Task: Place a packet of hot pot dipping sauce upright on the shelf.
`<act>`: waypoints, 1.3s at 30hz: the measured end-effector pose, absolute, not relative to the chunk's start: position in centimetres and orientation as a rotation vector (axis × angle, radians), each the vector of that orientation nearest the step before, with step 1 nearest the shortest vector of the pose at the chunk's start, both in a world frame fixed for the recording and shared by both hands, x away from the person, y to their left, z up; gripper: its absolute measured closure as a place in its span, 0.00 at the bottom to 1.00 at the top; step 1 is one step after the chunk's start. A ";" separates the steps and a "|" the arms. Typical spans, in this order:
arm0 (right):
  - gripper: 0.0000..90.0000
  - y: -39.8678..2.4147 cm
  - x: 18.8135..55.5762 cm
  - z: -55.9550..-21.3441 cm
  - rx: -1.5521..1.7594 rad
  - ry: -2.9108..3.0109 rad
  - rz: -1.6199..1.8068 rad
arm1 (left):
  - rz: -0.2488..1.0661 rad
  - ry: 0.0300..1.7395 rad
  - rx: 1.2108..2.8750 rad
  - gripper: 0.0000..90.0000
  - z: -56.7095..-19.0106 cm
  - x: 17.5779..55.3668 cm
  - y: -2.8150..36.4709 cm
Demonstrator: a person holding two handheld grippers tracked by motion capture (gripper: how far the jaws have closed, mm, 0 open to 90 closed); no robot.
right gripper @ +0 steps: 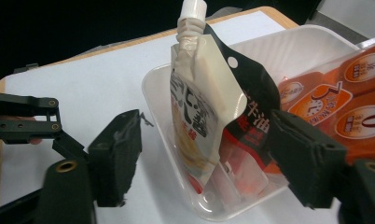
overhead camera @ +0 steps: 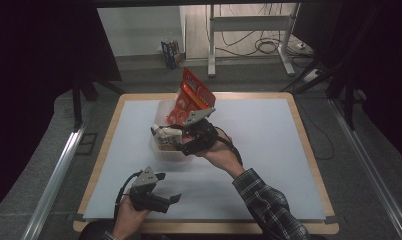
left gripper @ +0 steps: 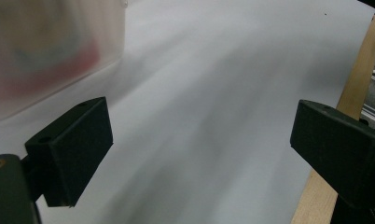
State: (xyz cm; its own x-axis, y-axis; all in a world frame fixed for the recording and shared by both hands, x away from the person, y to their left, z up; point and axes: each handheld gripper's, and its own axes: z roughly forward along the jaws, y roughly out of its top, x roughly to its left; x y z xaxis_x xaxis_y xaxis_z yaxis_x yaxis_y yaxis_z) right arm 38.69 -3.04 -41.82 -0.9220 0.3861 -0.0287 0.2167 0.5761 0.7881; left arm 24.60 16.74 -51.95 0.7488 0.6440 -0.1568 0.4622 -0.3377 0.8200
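White spouted pouch (right gripper: 202, 107): upright in clear tray (right gripper: 311, 37), just released. Right hand-held gripper (right gripper: 202, 168) apart around it; next, withdraw cleanly. Left hand-held gripper (overhead camera: 166, 189) apart, near tray

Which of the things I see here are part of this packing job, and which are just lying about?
In the job:
- spouted pouch, standing in the tray between the open right tongs
- clear plastic tray
- orange packet leaning in the tray

Lying about:
- left tongs, open over the white sheet
- small carton on the floor beyond the table
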 end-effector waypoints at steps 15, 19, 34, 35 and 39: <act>0.13 -4.0 38.0 -42.2 0.546 2.576 1.254 | 0.253 0.826 2.001 0.06 -52.0 24.5 16.6; 0.10 -4.4 37.6 -42.2 0.545 2.570 1.258 | 0.259 0.819 2.005 0.06 -52.0 24.4 16.6; 0.02 -6.1 36.4 -43.6 0.585 2.575 1.259 | 0.295 0.792 2.024 0.05 -52.1 24.2 16.2; 0.02 -6.1 36.4 -43.6 0.585 2.575 1.259 | 0.295 0.792 2.024 0.05 -52.1 24.2 16.2; 0.01 -6.7 36.2 -43.8 0.575 2.561 1.286 | 0.319 0.770 2.041 0.05 -52.1 24.1 16.0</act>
